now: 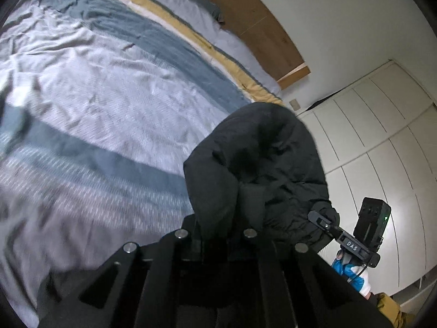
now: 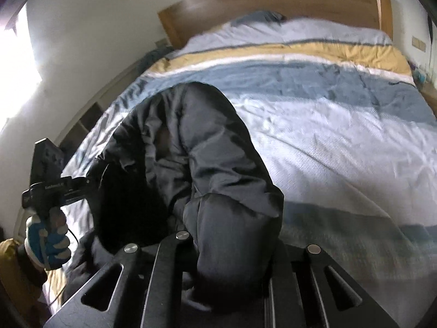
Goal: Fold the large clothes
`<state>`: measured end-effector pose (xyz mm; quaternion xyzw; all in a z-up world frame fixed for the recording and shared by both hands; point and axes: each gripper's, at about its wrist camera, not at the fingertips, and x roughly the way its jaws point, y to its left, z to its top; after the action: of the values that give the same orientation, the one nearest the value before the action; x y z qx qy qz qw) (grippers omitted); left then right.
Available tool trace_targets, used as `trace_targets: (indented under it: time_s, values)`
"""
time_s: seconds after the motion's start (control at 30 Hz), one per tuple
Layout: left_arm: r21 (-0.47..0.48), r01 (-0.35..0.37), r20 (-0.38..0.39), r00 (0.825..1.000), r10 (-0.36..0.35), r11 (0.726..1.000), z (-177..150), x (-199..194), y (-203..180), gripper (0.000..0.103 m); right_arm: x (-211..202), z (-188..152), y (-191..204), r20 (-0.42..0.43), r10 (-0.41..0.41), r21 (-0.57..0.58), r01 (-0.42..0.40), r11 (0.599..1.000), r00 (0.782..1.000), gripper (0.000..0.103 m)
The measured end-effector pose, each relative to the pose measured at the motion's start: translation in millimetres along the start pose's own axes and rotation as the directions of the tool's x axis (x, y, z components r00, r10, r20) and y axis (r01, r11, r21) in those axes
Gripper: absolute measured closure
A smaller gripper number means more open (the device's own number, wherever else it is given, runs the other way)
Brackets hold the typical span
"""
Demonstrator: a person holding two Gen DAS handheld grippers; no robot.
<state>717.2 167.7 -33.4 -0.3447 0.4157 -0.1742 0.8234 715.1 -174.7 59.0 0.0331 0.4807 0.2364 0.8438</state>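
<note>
A black padded jacket [image 1: 259, 164] hangs bunched between both grippers above the bed. In the left wrist view my left gripper [image 1: 226, 227] is shut on the jacket's fabric, which covers its fingertips. The right gripper [image 1: 325, 220] shows at the lower right, pinching the jacket's other edge, held by a blue-and-white gloved hand. In the right wrist view the jacket [image 2: 207, 164] drapes over my right gripper [image 2: 229, 248], which is shut on it. The left gripper [image 2: 90, 183] grips the jacket at the left.
The bed [image 1: 109, 95] carries a quilt with light blue, grey-blue, white and yellow bands [image 2: 327, 104]. A wooden headboard [image 2: 273, 2] stands at the far end. White wardrobe doors [image 1: 382, 136] stand to the right. A bright window [image 2: 21, 54] is at the left.
</note>
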Motion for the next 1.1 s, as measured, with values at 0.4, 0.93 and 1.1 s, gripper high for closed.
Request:
trace_targets:
  time_s: [0.4, 0.93, 1.1]
  values:
    - [0.182, -0.089, -0.069, 0.992, 0.103, 0.979, -126.9, -78.8, -10.0, 0.094, -61.8, -110.1, 35.5, -0.012, 0.007, -0.025, -0.007, 1.0, 1.0, 0.086]
    - [0.41, -0.35, 0.095, 0.935, 0.342, 0.842, -142.1, -35.9, -30.6, 0.094, -5.0, -144.7, 17.7, 0.011, -0.154, 0.018, 0.154, 0.988, 0.988, 0.083]
    - [0.446, -0.385, 0.083, 0.917, 0.391, 0.808, -170.5, -30.2, -11.1, 0.094, 17.2, -159.5, 10.0, 0.026, -0.148, 0.052, 0.147, 0.988, 0.989, 0.082]
